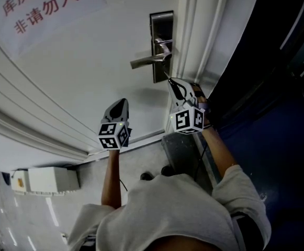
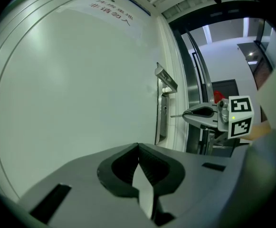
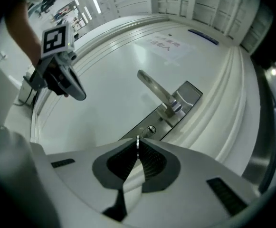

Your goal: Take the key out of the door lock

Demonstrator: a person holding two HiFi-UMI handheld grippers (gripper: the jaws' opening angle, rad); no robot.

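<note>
My right gripper [image 1: 172,83] is shut on a thin metal key [image 3: 137,141], which I see edge-on between its tips. The key is clear of the keyhole [image 3: 150,130], a short way in front of the steel lock plate [image 1: 161,46] and below the lever handle [image 1: 149,60]. In the left gripper view the key blade [image 2: 176,116] sticks out of the right gripper [image 2: 185,115] toward the lock plate [image 2: 162,113]. My left gripper [image 1: 122,104] hangs shut and empty to the left, lower on the white door [image 1: 89,72]. Its tips [image 2: 138,147] meet with nothing between them.
A paper notice with red characters [image 1: 36,7] is stuck on the door at the upper left. The white door frame [image 1: 199,35] runs along the right, with a dark opening [image 1: 277,61] beyond it. A white box [image 1: 44,181] sits on the floor at the lower left.
</note>
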